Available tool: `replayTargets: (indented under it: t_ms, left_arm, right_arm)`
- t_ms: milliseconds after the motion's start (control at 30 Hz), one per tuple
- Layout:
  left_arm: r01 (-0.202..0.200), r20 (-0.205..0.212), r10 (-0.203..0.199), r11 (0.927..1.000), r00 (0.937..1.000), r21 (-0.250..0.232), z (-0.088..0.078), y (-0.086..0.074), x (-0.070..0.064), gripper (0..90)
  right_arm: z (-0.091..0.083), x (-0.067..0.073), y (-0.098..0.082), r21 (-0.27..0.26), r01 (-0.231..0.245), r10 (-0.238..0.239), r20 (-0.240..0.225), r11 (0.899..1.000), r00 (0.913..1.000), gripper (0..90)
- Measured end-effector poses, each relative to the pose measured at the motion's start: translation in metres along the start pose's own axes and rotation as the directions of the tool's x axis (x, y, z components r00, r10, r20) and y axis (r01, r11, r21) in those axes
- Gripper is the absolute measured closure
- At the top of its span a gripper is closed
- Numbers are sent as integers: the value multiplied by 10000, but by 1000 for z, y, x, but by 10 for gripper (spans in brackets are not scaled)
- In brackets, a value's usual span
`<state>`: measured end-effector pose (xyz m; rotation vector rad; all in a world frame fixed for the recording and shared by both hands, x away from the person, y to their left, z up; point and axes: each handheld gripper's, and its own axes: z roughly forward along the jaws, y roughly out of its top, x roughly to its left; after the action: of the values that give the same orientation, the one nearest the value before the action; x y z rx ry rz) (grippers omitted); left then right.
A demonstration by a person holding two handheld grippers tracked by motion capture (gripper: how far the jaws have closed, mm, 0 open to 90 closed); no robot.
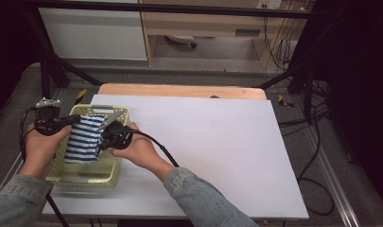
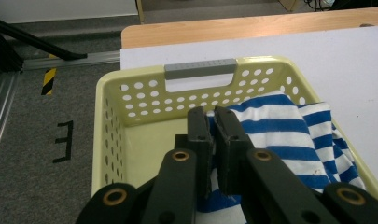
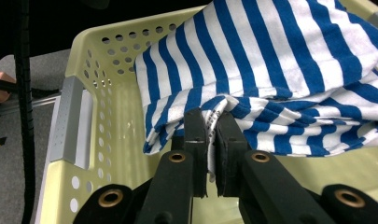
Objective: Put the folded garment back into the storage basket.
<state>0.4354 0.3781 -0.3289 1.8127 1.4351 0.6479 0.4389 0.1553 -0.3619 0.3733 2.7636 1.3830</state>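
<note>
Both tongs pinch the striped cloth (image 1: 84, 138) over the yellow basket (image 1: 87, 177), left tongs (image 1: 78, 119) at its ten o'clock edge, right tongs (image 1: 102, 140) at three, long axis running twelve-to-six.

Lab or test workspace — black metal frame (image 1: 47, 66) around table (image 1: 203, 142) with white top, loose cables (image 1: 317, 142) trailing over grey carpet (image 2: 37, 186), yellow-black hazard tape (image 2: 48, 80) on floor, aluminium rail (image 1: 338, 189) alongside — plain wooden cabinet (image 1: 203, 23) behind.
</note>
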Motion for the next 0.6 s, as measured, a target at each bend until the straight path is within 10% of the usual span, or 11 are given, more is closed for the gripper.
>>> replayTargets:
  t_ms: [133,267,600]
  left_arm:
    - [178,-235,-187,9991,9995,-393,1,-1,1,799]
    - [513,-314,-535,9965,9981,-654,0,-2,3,530]
    - [554,-1,-565,9797,9984,-1929,-26,-10,-25,421]
  right_arm:
    - [3,-2,-1,148,-157,155,132,9998,9998,794]
    - [1,-6,-2,13,-828,828,194,9966,9964,571]
    - [-47,-3,-9,-102,-658,665,912,9978,9936,438]
